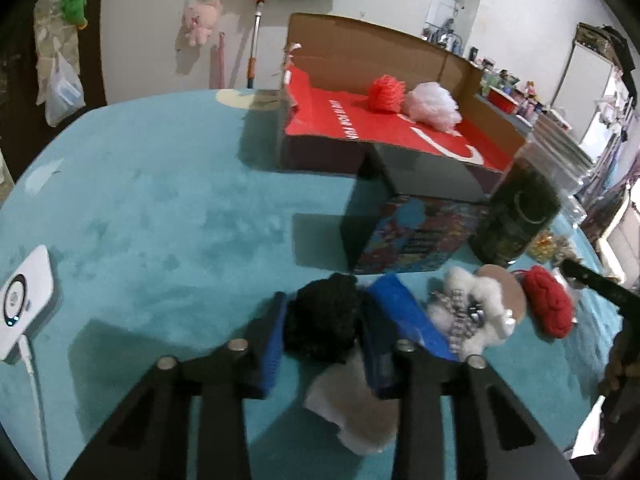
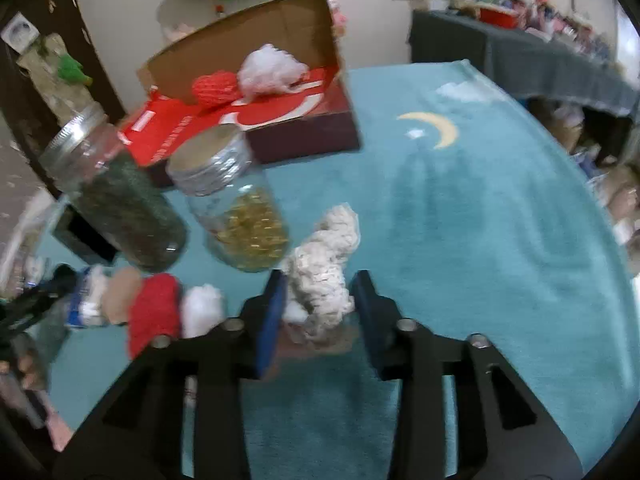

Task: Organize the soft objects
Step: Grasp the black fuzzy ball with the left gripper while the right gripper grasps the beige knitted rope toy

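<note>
- Your left claw [image 1: 322, 320] is pinching a black pom-pom [image 1: 322, 318], both blue pads pressed into its sides. Something pale hangs or lies just under it; whether it belongs to the pom-pom you cannot tell.
- Your right claw [image 2: 320, 300] is closed on a cream knit piece [image 2: 326, 264]. The left pad presses it; the right pad sits close, though blur hides the contact.
- So the step in hand looks like the pick-up: both claws have a soft thing and the carry has not started.
- On the worktop [image 1: 160, 200] at 3 o'clock of the left claw, a white plush [image 1: 476, 308] and a red knit [image 1: 550, 306] are still loose, near each other. These look like the next picks.
- Further off, at 12 to 1 o'clock, a printed box [image 1: 412, 236] and a dark jar [image 1: 516, 216] stand between you and the goal. In the right view a second jar [image 2: 236, 208] of yellow bits stands at 11 o'clock.
- Farthest, the open shoebox [image 1: 400, 136] holds a coral puff [image 1: 386, 92] and a white puff [image 1: 432, 104], touching.
- Next move, as I judge it: lift both claws enough to clear the jars, carry toward 12 o'clock, and let go over bare red lining beside the puffs. Keep your grip firm; soft yarn may slip.
</note>
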